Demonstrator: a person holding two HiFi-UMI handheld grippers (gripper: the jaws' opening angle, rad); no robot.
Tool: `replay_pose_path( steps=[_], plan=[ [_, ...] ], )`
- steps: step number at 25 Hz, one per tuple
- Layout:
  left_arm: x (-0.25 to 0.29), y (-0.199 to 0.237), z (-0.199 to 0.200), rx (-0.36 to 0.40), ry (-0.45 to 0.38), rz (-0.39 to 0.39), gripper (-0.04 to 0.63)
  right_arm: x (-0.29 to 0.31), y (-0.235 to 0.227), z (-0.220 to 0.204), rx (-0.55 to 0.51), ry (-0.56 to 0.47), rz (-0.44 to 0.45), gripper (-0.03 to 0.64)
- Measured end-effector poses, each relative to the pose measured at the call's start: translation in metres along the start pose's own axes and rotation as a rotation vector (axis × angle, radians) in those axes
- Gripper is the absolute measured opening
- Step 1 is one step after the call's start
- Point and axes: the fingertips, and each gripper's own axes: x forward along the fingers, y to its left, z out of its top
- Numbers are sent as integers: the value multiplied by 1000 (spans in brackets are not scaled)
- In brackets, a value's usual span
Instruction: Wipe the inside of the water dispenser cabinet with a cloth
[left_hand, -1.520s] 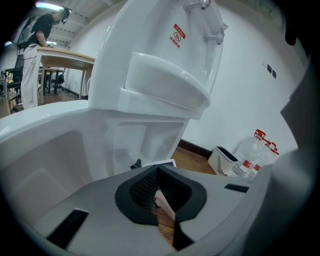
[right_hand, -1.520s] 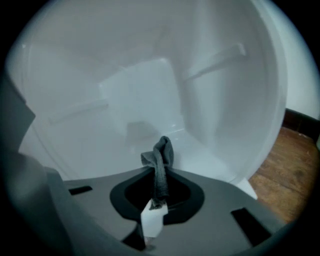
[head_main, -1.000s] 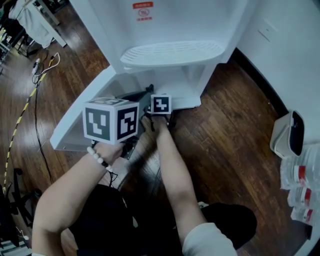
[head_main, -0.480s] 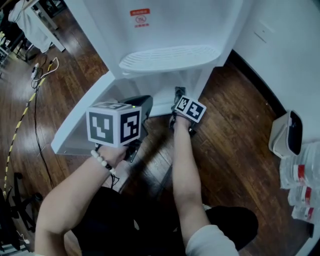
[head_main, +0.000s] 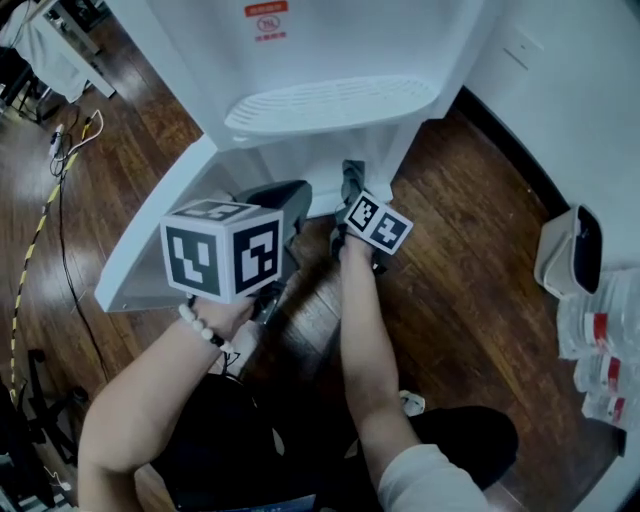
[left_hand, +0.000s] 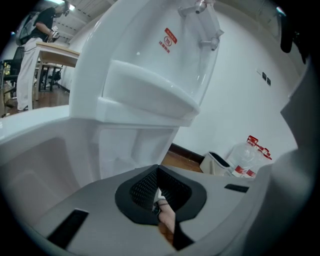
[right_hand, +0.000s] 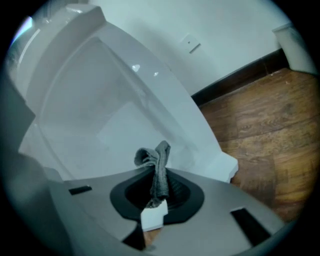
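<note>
The right tool (right_hand: 158, 194) is clenched on the grey cloth (right_hand: 159, 167), low centre in its view. The cloth's tuft is near the white cabinet (right_hand: 100, 120) wall, though I cannot tell whether they touch. The left tool (left_hand: 157, 192) is clenched on nothing, beside the open door (head_main: 150, 235). The wipe will likely go best with the tuft pressed flat and swept in overlapping strokes under a firm pinch.

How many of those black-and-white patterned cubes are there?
2. One cube sits on the left gripper, the other on the right gripper, nearer the dispenser. None seems hidden.
</note>
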Motion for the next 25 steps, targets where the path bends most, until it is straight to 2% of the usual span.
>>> replay_pose_path(
  steps=[2, 5, 6, 7, 8, 11, 12, 14, 16, 21, 25],
  plan=[
    [-6, -7, 13, 82, -31, -1, -3, -21, 24, 0, 9, -45, 71, 37],
    [-2, -15, 7, 351, -30, 29, -3, -74, 35, -4, 40, -24, 96, 37],
    [-1, -20, 0, 406, -23, 11, -3, -94, 32, -4, 69, 2, 82, 37],
    [0, -25, -6, 409, -15, -17, -3, -112, 30, -3, 103, 30, 60, 37],
    [-1, -30, -11, 356, 0, -48, -3, -128, 28, -2, 129, 60, 27, 37],
    [-7, -48, -26, 103, 65, -135, -3, -178, 29, 0, 143, 148, -104, 37],
    [-10, -58, -32, 67, 88, -162, -3, -196, 33, 3, 135, 173, -138, 37],
    [-23, -76, -38, 76, 135, -190, -3, -225, 48, 17, 114, 208, -176, 37],
    [-45, -83, -29, 73, 184, -179, -3, -249, 75, 45, 72, 226, -187, 35],
    [-131, -84, 46, -17, 227, -118, -2, -315, 167, 123, -29, 224, -185, 35],
    [-215, -122, 109, -49, 213, -110, -3, -390, 251, 173, -116, 196, -194, 34]
  ],
)
